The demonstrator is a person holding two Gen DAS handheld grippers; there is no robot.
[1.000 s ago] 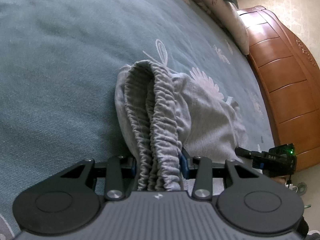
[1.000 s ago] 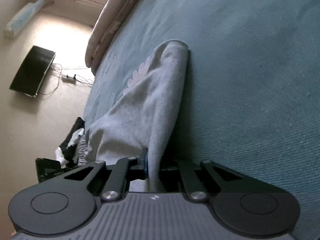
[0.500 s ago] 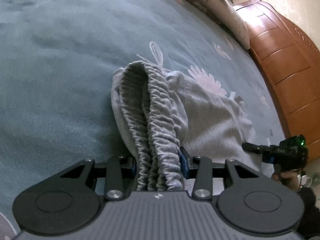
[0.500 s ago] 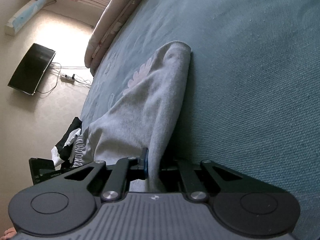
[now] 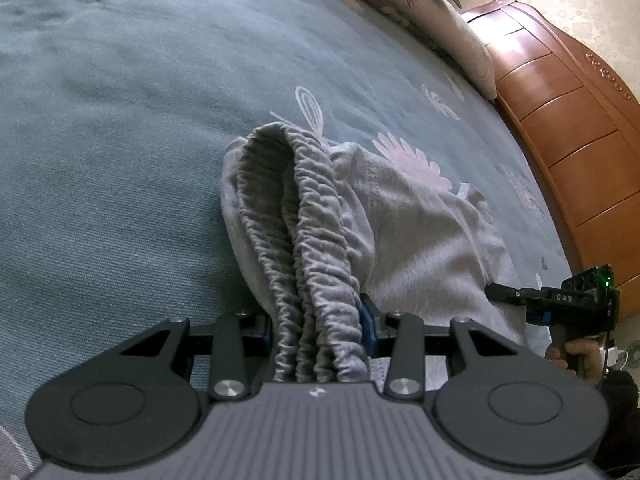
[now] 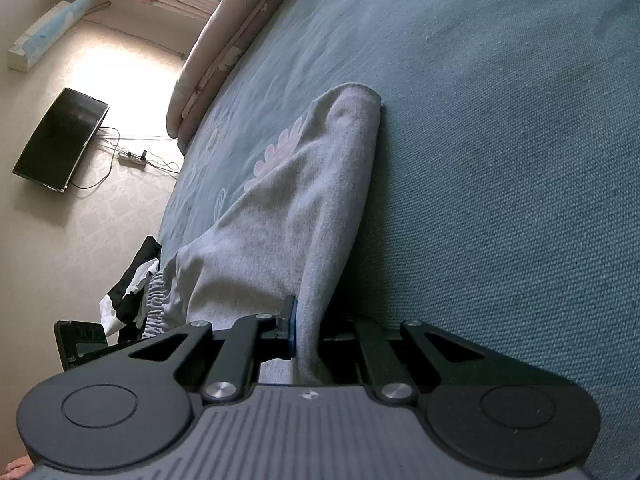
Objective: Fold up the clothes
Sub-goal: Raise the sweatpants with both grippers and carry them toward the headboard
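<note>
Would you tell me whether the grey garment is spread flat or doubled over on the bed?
Doubled over: the grey garment has its gathered waistband stacked in layers between the left gripper pads, not spread flat.

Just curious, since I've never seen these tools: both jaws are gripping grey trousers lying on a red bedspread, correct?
Not quite. The bedspread is teal-blue with pale flowers, not red; the left wrist view shows it plainly. The rest holds: the left gripper is clamped on the gathered waistband of the grey trousers, and the right gripper pinches another part.
</note>
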